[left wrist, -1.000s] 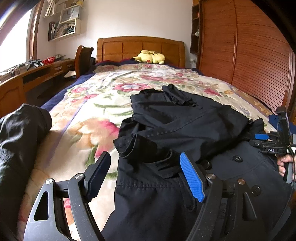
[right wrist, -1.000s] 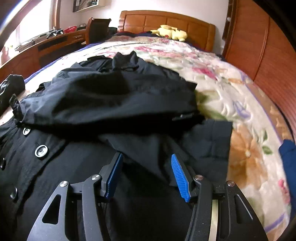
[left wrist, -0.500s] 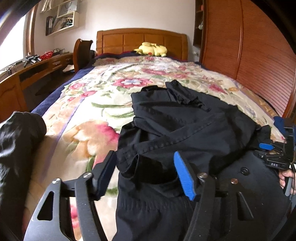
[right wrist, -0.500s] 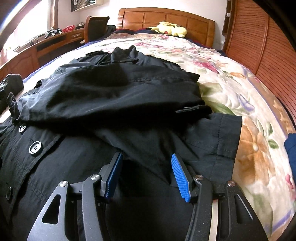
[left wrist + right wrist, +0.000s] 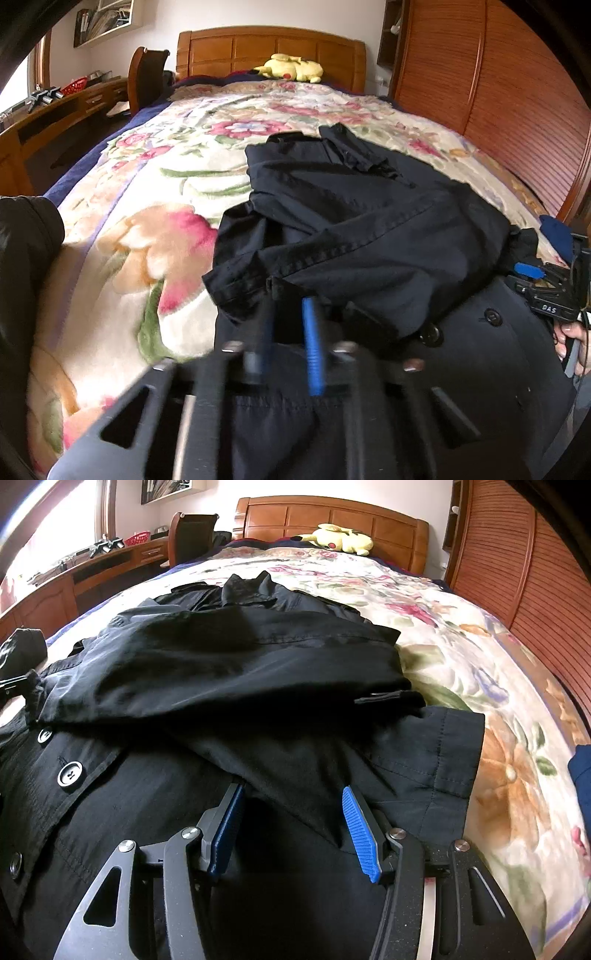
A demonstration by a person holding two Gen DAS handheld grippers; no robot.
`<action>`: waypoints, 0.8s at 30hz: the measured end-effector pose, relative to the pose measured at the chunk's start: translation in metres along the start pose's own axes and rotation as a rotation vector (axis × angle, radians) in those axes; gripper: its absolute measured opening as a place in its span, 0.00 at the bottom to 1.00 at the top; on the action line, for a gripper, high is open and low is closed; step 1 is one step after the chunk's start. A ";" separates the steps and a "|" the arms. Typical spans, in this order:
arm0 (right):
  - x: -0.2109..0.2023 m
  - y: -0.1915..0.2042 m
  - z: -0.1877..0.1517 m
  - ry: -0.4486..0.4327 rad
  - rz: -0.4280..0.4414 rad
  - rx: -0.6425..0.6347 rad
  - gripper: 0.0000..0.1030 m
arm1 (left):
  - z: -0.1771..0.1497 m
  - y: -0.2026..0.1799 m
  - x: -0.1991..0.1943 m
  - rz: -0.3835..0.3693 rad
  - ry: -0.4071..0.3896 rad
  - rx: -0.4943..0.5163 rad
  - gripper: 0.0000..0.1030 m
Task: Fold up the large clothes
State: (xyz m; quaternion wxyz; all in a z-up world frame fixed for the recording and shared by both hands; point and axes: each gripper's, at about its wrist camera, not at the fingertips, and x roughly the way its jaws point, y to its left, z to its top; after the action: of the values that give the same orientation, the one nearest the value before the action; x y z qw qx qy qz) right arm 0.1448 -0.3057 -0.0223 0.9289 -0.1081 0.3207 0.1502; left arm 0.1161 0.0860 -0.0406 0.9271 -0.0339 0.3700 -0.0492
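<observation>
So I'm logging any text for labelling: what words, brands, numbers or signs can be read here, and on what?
"DAS": white letters on the black body of the right gripper, at the right edge of the left wrist view.
Books on the wall shelf: too small and blurred to read.
Coat and its buttons: no readable text.

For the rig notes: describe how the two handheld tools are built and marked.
Both match: the left tool and the right tool have dark grey metal linkage arms with triangular cut-outs and silver pivot bolts, ending in ribbed blue pads. Seen from the left wrist, the right tool's black body bears white lettering.
</observation>
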 end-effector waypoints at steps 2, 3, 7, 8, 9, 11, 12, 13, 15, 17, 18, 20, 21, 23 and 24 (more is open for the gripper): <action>0.000 0.000 0.000 0.000 0.000 0.000 0.55 | 0.000 -0.001 -0.009 0.012 -0.040 0.004 0.04; 0.000 0.000 0.000 0.000 0.001 0.000 0.55 | 0.001 -0.002 -0.016 0.023 -0.068 0.010 0.04; 0.000 0.000 0.000 0.000 0.003 0.003 0.55 | 0.004 0.003 -0.037 0.064 -0.124 0.022 0.04; 0.000 0.000 0.000 0.001 0.004 0.004 0.55 | 0.005 0.006 -0.039 0.064 -0.128 0.019 0.04; 0.000 0.000 0.000 0.001 0.005 0.005 0.55 | 0.004 0.008 -0.043 0.061 -0.130 0.015 0.04; 0.000 0.000 0.000 0.001 0.007 0.008 0.55 | 0.001 0.010 -0.048 0.060 -0.127 0.023 0.04; 0.000 0.000 0.001 0.001 0.008 0.009 0.55 | -0.003 0.010 -0.049 0.065 -0.123 0.031 0.04; 0.001 -0.001 0.000 0.001 0.010 0.011 0.55 | -0.006 0.009 -0.050 0.065 -0.119 0.035 0.04; 0.001 -0.001 0.001 0.002 0.012 0.013 0.55 | -0.015 0.007 -0.050 0.046 -0.102 0.047 0.04; 0.001 0.000 0.001 0.003 0.013 0.016 0.55 | -0.021 0.007 -0.051 0.047 -0.089 0.049 0.06; 0.001 0.000 0.001 0.003 0.013 0.017 0.55 | -0.023 0.007 -0.053 0.054 -0.088 0.049 0.07; 0.001 0.001 0.001 0.003 0.010 0.015 0.55 | -0.027 0.007 -0.058 0.065 -0.090 0.052 0.13; 0.001 0.001 0.001 0.005 0.008 0.013 0.55 | -0.030 0.007 -0.062 0.064 -0.097 0.056 0.22; 0.002 0.001 0.002 0.007 0.007 0.011 0.55 | -0.034 0.005 -0.070 0.058 -0.116 0.065 0.36; 0.002 0.001 0.002 0.009 0.007 0.011 0.55 | -0.037 0.004 -0.077 0.055 -0.128 0.071 0.40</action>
State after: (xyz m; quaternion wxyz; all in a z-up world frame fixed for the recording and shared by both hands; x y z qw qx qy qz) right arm 0.1465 -0.3039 -0.0221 0.9275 -0.1026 0.3261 0.1514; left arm 0.0355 0.0983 -0.0150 0.9504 0.0060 0.3089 -0.0347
